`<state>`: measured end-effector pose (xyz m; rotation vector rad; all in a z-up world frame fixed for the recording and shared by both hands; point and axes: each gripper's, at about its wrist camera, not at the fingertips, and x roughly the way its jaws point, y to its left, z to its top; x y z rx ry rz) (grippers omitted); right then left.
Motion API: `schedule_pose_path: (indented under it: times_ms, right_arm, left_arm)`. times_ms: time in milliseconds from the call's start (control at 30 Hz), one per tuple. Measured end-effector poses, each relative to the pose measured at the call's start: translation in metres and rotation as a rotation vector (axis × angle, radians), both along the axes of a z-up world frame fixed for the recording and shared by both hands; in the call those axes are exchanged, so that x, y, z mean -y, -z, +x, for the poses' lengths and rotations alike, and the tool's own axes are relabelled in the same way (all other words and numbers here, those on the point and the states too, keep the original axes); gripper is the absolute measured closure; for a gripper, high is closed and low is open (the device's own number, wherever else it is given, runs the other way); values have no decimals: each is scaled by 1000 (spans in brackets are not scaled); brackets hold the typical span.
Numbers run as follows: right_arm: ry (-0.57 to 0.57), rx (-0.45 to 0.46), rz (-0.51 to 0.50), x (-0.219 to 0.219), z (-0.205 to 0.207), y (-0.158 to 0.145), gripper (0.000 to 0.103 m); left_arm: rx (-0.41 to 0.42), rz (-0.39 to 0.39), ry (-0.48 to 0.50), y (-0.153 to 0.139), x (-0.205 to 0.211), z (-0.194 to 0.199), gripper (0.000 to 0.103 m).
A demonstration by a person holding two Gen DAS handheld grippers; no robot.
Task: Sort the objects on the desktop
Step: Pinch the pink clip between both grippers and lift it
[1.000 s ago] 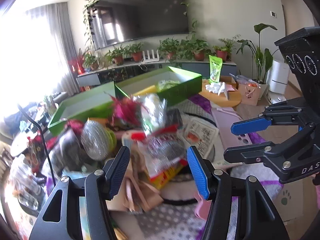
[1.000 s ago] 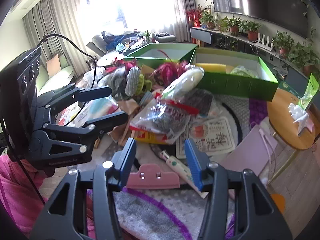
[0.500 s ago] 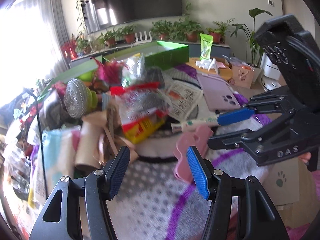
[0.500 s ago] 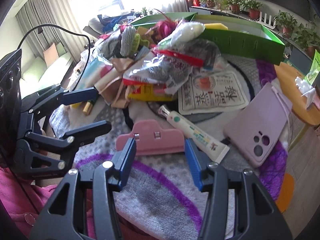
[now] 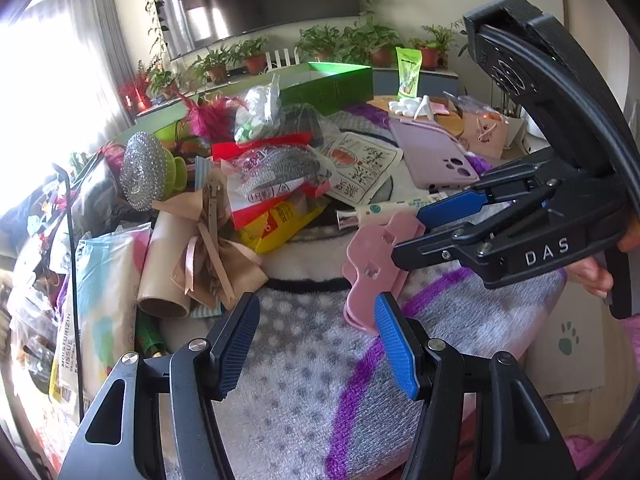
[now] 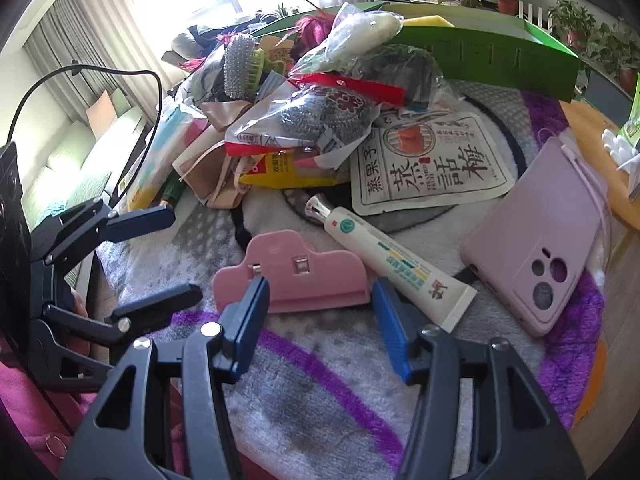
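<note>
A pink clip (image 6: 296, 272) lies on the fluffy grey-and-purple rug (image 6: 320, 392), with a white tube (image 6: 392, 260) to its right. My right gripper (image 6: 320, 300) is open, low over the rug, its fingers on either side of the clip's near edge. The clip also shows in the left wrist view (image 5: 376, 264), partly behind the right gripper (image 5: 424, 228). My left gripper (image 5: 316, 332) is open and empty above the rug, left of the clip. It shows in the right wrist view (image 6: 160, 252) at the left.
A heap of packets holds a steel-wool bag (image 6: 312, 120), a yellow packet (image 6: 284, 168) and a plum snack pouch (image 6: 428, 160). A pink phone case (image 6: 540, 232) lies right. An open green box (image 6: 488, 56) stands behind. A cardboard roll (image 5: 164, 264) and tissue pack (image 5: 100, 304) lie left.
Both grippers have moved down and back toward the near rug. The right gripper has closed in on the pink clip, now between its open fingers. The left gripper has swung away from the heap.
</note>
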<state>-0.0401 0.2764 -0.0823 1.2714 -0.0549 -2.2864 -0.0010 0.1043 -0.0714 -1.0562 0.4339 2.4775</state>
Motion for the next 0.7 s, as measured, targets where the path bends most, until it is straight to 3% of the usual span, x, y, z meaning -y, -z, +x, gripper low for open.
schedule_pose_path:
  times_ms: [233,533,700]
  right_arm:
    - [10,25,-17,1,9,3,47]
    - [18,48,0,16,50,2,47]
    - [94,48,-33,10,51,1,48]
  left_arm:
    - [0,-4,-13,5,6,-1,43]
    - [26,41,-12,6,16,0,43]
    - [53,81,17,7,13,0,43]
